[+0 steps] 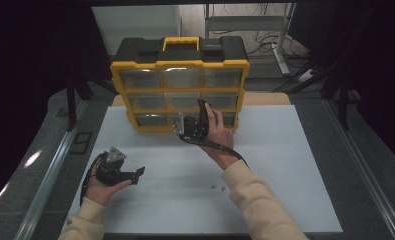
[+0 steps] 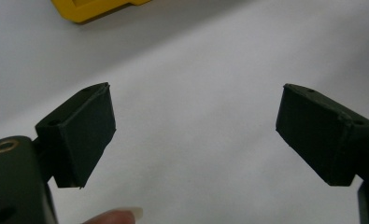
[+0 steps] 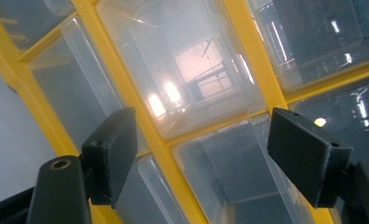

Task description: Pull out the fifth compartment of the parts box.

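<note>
Left gripper (image 1: 135, 175) lower left, jaws wide, nothing between | right gripper (image 3: 201, 154) centre frame at organizer (image 1: 180, 90) bottom bins, jaws apart, empty | table (image 1: 285, 165) white

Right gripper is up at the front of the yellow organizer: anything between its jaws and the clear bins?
Nothing visible. The right gripper stands open right in front of the yellow organizer, its jaws spread across the yellow dividers, with a clear bin directly ahead and only open air between. The left gripper sits well off to the side over the table.
</note>
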The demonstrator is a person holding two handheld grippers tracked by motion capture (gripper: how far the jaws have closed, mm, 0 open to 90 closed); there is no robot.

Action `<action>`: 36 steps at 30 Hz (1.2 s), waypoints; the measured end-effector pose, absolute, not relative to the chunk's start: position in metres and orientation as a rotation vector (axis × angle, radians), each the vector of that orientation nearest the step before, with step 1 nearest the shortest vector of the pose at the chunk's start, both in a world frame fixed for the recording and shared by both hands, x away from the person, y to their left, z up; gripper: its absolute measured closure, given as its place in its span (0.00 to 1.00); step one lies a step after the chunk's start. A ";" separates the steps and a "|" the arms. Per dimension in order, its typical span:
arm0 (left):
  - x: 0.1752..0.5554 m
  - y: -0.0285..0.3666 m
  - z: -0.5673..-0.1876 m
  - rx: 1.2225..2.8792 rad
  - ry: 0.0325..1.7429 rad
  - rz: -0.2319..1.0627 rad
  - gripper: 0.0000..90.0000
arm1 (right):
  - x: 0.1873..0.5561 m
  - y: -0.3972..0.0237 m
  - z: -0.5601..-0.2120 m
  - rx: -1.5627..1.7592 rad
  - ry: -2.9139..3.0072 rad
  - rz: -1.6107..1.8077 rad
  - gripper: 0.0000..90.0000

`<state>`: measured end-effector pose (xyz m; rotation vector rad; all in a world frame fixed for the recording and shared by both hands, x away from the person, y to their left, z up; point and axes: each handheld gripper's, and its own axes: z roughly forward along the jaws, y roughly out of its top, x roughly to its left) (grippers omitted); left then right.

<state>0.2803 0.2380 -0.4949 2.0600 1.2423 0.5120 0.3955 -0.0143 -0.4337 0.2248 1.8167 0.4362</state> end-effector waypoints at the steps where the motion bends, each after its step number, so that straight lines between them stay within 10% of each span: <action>1: 0.280 0.238 -0.495 2.060 1.242 0.512 0.14 | 0.396 -0.013 -0.433 0.233 1.812 0.447 0.27; 36: 0.281 0.240 -0.495 2.055 1.246 0.513 0.14 | 0.416 -0.003 -0.422 0.208 1.783 0.435 0.33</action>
